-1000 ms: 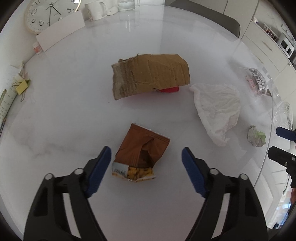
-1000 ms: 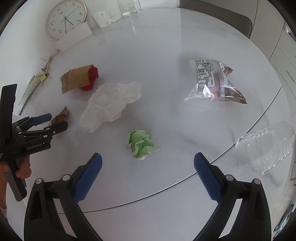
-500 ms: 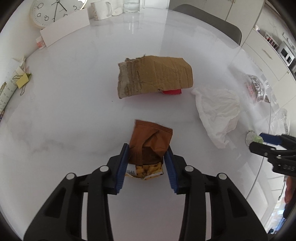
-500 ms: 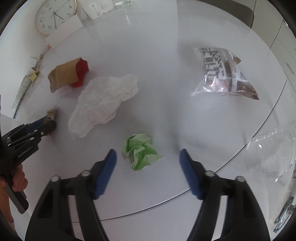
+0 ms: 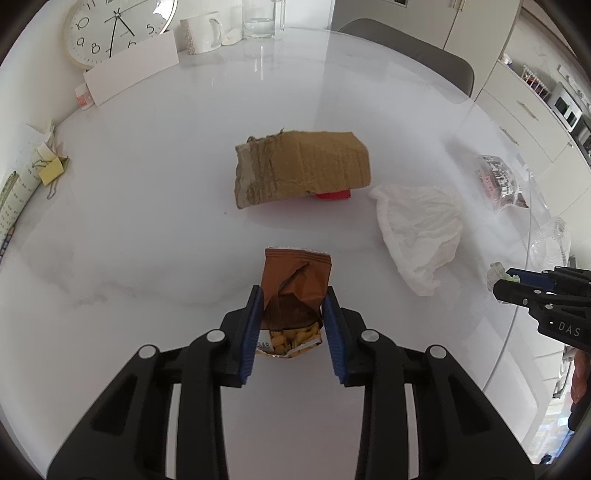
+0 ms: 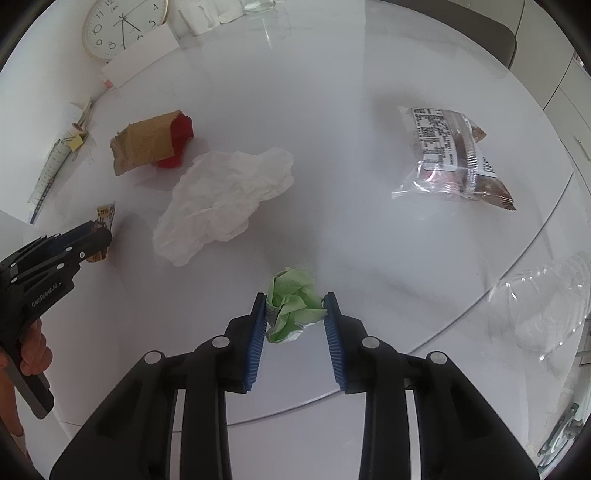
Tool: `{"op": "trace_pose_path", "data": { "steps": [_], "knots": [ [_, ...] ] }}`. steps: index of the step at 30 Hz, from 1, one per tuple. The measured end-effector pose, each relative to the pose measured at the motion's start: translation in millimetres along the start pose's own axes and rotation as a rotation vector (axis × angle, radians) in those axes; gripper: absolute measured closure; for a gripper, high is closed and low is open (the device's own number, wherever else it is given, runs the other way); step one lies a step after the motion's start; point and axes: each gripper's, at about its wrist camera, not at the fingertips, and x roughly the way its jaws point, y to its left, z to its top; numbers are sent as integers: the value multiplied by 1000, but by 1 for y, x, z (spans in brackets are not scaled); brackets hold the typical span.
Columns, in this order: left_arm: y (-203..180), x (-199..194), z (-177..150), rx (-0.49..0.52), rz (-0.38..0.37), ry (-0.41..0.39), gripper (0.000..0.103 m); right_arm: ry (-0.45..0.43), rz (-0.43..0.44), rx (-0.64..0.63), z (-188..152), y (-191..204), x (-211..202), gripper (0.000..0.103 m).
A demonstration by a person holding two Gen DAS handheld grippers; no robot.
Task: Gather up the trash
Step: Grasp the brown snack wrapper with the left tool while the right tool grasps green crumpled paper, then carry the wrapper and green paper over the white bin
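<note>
Two hand-held grippers work over a round white marble table (image 5: 155,221) strewn with litter. The left gripper (image 5: 293,325) has its blue pads pressed against both sides of an opened brown snack packet (image 5: 295,291), which lies on the table just in front of the camera, its torn mouth showing yellow pieces inside. The right gripper (image 6: 297,325) is closed around a crumpled green paper ball (image 6: 293,304) near the table's front edge; both pads touch the wad.

Beyond the packet lies a torn piece of brown cardboard (image 5: 303,166) resting over a red object (image 5: 330,195), and to its right a crumpled white tissue (image 5: 421,229). Further right sits a clear plastic food bag (image 6: 454,158) with a printed label, and a crushed clear plastic bottle (image 6: 543,302) shows at the table's edge. A wall clock (image 5: 114,29), a white mug (image 5: 201,31) and a glass (image 5: 258,18) stand at the far side.

The step in hand looks like lifting both pieces at once. To do it well, each grip should hold firm before rising — the packet is light and open, so keeping its mouth level or upward would likely prevent the contents spilling. The paper ball may compress and slip, so a steady squeeze seems wise — and a straight lift clear of the tissue nearby.
</note>
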Motion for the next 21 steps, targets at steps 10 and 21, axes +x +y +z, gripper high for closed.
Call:
{"op": "trace_pose_path", "data": {
  "steps": [10, 21],
  "knots": [
    [-33, -50, -10, 47, -29, -55, 71, -69, 35, -2, -41, -21, -55, 72],
    [-189, -116, -76, 249, -198, -37, 71, -150, -4, 73, -159, -96, -150, 72]
  ]
}}
